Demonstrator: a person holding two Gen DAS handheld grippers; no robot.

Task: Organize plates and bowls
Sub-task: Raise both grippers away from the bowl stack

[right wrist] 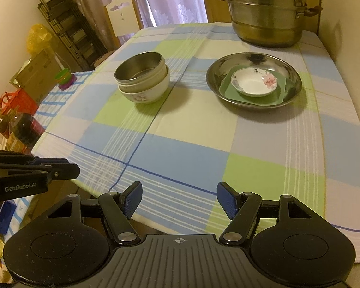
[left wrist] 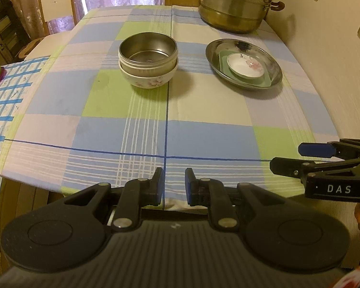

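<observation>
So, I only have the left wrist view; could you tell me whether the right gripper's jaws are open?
Observer: Yes, the right gripper is open, with nothing between its pads.
Operator: Thank you. Is there anything off to the left that I should avoid?
Observer: Dark bottles stand just left of the table.
Operator: And beyond those?
Observer: A red basket sits farther back.

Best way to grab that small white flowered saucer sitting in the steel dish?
Pinch the near rim of the small white flowered saucer from above: it lies flat and shallow on a green square plate inside the round steel dish, so the sides are blocked.
</observation>
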